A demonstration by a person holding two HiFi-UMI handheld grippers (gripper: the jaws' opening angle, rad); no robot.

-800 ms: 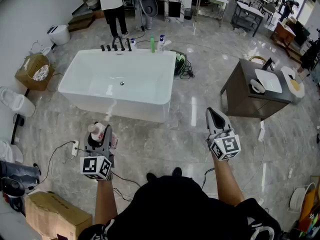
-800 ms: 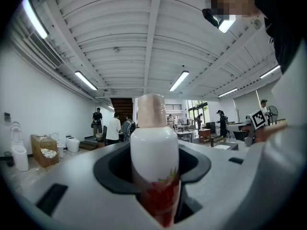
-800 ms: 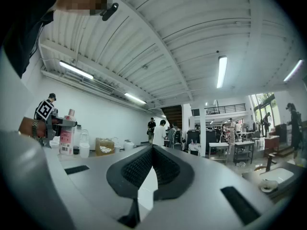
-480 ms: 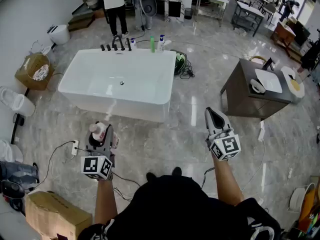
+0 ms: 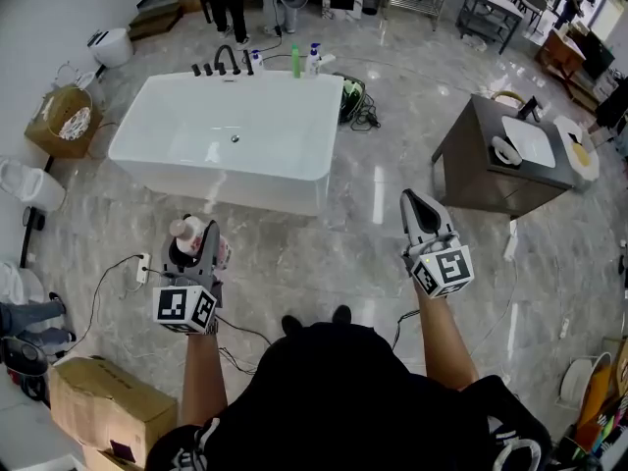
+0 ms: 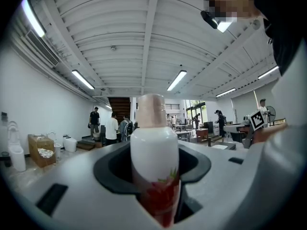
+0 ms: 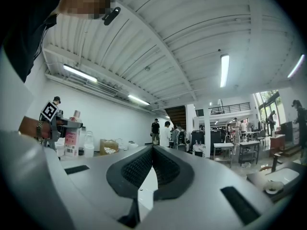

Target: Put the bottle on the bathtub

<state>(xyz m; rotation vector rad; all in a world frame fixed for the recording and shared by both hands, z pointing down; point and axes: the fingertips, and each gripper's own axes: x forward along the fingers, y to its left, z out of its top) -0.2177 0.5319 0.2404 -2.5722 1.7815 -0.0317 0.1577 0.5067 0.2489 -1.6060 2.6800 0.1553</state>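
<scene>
The left gripper (image 5: 193, 249) has its fingers clamped on an upright white bottle (image 6: 153, 162) with a pink cap. The right gripper (image 5: 416, 207) is empty, fingers together. The white bathtub (image 5: 235, 190) stands ahead, well apart, with a green bottle (image 5: 293, 62) on its far rim.

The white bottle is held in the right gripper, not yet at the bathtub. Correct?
Not the right: the left gripper holds the white bottle, as the left gripper view shows. It is not yet at the bathtub.
</scene>
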